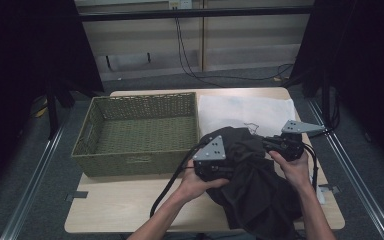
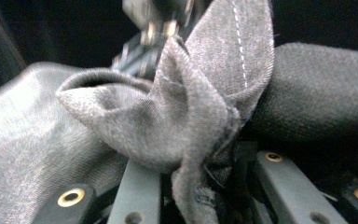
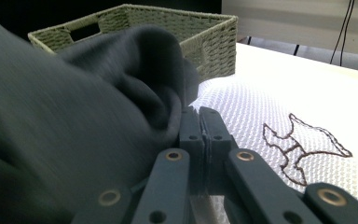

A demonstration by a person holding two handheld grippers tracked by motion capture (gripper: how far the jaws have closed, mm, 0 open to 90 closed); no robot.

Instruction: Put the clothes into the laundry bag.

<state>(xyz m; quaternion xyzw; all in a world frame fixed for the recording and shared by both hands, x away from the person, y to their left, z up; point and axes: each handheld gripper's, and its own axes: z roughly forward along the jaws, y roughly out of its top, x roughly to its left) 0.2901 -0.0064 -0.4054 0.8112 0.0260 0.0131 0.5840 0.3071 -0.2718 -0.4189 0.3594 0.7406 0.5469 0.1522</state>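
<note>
On the pale wooden bench [image 1: 130, 210], I have the dark grey crumpled cloth garment [image 1: 252, 185] just right of the green woven basket [image 1: 140, 131], pinched by my left gripper [image 1: 219, 170] and clamped by my right gripper [image 1: 275, 145], which is farther from the basket.

Recording lab: black curtains [image 1: 25, 60], floor rails [image 1: 32, 175] (cables [image 1: 190, 55] trailing behind the table [image 1: 115, 210]).
</note>
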